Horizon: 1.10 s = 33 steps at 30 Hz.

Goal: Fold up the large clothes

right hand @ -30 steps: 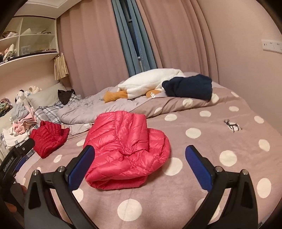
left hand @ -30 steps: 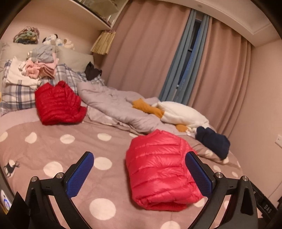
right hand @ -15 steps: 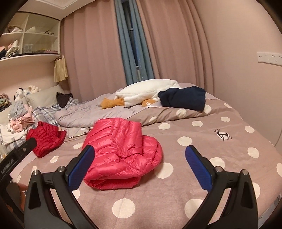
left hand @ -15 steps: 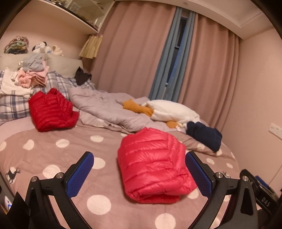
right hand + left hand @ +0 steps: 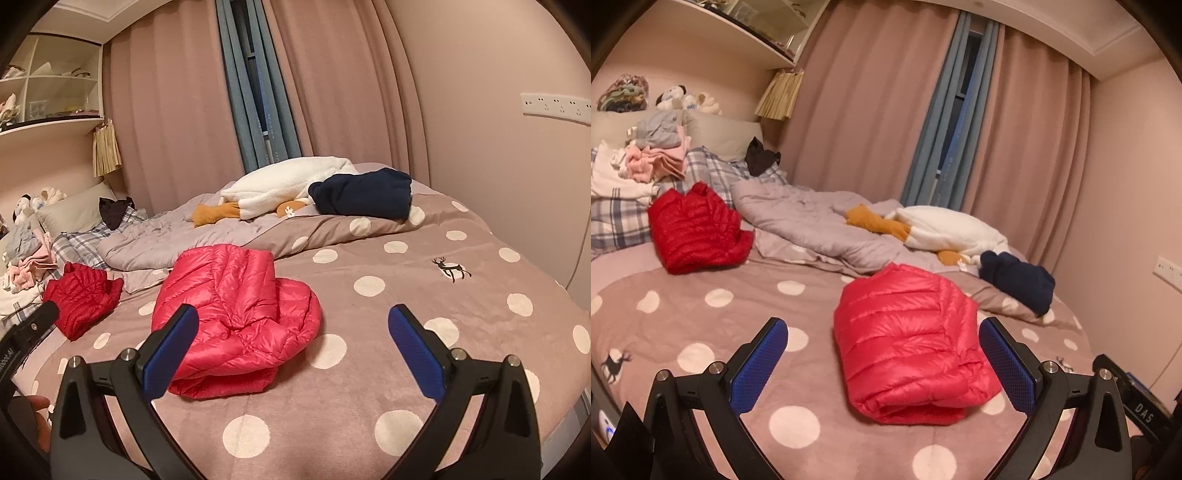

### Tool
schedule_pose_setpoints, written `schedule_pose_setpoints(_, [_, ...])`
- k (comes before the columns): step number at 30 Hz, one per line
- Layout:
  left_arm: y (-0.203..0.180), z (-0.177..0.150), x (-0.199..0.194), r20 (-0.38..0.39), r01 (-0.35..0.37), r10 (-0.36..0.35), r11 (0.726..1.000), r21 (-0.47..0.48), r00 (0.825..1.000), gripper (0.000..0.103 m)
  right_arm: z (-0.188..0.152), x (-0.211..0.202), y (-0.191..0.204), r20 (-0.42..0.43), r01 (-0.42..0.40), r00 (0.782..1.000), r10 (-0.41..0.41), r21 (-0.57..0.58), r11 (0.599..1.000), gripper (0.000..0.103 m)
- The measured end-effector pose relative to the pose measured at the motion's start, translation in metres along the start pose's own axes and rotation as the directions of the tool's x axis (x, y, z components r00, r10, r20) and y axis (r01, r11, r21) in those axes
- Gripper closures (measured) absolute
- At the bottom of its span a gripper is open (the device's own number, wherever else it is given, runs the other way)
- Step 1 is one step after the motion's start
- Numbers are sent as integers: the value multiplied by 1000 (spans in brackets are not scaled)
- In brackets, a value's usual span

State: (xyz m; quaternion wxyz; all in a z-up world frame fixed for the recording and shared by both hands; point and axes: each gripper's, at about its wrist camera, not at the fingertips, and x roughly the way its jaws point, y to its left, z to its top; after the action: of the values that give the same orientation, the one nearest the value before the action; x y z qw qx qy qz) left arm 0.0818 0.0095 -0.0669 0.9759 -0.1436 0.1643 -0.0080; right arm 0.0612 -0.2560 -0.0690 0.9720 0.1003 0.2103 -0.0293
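The bright red quilted down jacket [image 5: 912, 343] lies folded on the polka-dot bed [image 5: 701, 325]. Left tool [image 5: 882, 365] and right tool [image 5: 291, 350]: fully spread, empty. Fold appears complete; next, select another garment.

Both views have pulled back and risen a little. The folded pink jacket [image 5: 908, 343] now sits lower-centre in the left view. In the right view it sits left of centre.
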Motion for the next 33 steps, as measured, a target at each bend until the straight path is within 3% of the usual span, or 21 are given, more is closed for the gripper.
schedule_pose_setpoints(19, [3, 3, 1, 13, -32, 33, 999, -25, 999, 1, -1, 7, 2, -37, 0, 999, 0, -5, 1000, 1])
schedule_pose_setpoints(29, [3, 5, 6, -6, -107, 107, 994, -13, 994, 1, -3, 10, 5, -49, 20, 999, -21, -21, 1000, 1])
schedule_pose_setpoints(33, [2, 4, 6, -15, -90, 90, 996, -5, 996, 1, -3, 11, 5, -57, 27, 998, -28, -20, 999, 0])
